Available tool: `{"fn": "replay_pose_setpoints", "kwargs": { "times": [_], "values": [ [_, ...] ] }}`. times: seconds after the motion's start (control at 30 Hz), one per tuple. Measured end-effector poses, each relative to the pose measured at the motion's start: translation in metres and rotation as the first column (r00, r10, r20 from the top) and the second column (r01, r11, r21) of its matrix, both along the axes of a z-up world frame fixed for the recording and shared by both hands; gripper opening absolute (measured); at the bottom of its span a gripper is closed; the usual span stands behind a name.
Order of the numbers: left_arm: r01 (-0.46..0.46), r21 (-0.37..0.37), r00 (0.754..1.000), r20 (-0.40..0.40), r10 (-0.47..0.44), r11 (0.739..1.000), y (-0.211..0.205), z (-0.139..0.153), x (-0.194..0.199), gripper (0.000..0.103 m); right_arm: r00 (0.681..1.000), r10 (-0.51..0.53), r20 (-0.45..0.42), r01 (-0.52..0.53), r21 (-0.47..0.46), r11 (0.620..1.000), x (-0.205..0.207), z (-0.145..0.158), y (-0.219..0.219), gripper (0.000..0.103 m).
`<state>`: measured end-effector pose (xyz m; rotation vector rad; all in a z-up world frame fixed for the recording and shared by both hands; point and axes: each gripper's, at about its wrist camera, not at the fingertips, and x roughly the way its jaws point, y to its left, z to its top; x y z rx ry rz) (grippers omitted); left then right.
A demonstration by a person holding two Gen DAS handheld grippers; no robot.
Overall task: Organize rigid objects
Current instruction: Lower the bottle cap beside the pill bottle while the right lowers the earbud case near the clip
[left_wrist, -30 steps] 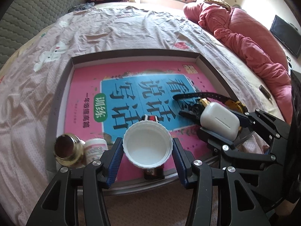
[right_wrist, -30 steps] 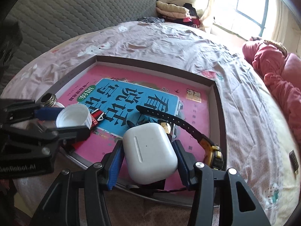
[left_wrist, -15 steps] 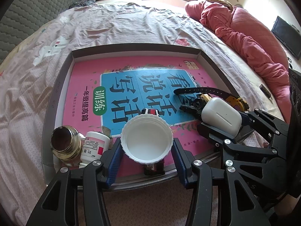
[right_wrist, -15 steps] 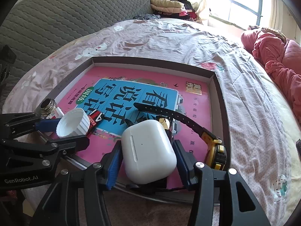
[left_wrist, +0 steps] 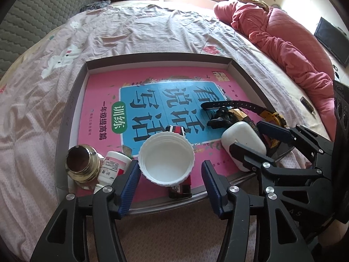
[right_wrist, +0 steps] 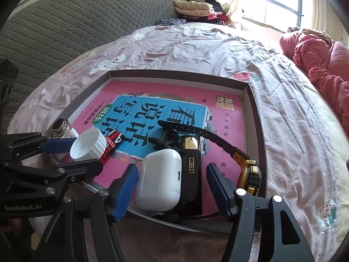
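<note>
A shallow grey tray (left_wrist: 157, 59) on the bed holds a pink and blue book (left_wrist: 102, 91). My left gripper (left_wrist: 170, 171) hangs over the tray's near edge, jaws opening. The white ribbed cap (left_wrist: 166, 163) lies between them on a red and black pack (left_wrist: 174, 130); the right pad stands clear of it. My right gripper (right_wrist: 172, 172) is also opening. The white earbud case (right_wrist: 159, 181) leans toward its left pad on a black and gold box (right_wrist: 192, 163), with a wide gap to the right pad.
A brass threaded fitting (left_wrist: 80, 163) and a small white bottle (left_wrist: 113, 166) lie in the tray's near left corner. A black-strapped yellow watch (right_wrist: 248, 166) lies beside the box. A pink quilt (left_wrist: 283, 43) lies at the right, and a grey padded headboard (right_wrist: 87, 17) stands behind.
Both pairs of jaws have spread and let go. The cap now rests on the red and black pack, and the earbud case has tipped onto the black box. Neither hand has shifted.
</note>
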<state>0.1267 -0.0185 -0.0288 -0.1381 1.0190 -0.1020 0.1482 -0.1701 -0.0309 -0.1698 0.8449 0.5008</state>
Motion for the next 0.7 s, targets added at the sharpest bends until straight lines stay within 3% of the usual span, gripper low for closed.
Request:
{"fn": "replay_pose_setpoints", "kwargs": {
  "times": [0.47, 0.7],
  "values": [
    [-0.004, -0.001, 0.999, 0.052, 0.004, 1.000, 0.000, 0.021, -0.015, 0.069, 0.995, -0.066, 0.074, 0.050, 0.196, 0.979, -0.008, 0.026, -0.028, 0.065],
    [-0.002, -0.011, 0.998, 0.069, 0.003, 1.000, -0.001, 0.032, -0.027, 0.074, 0.987, -0.118, 0.109, 0.088, 0.252, 0.964, -0.023, 0.035, -0.038, 0.070]
  ]
}}
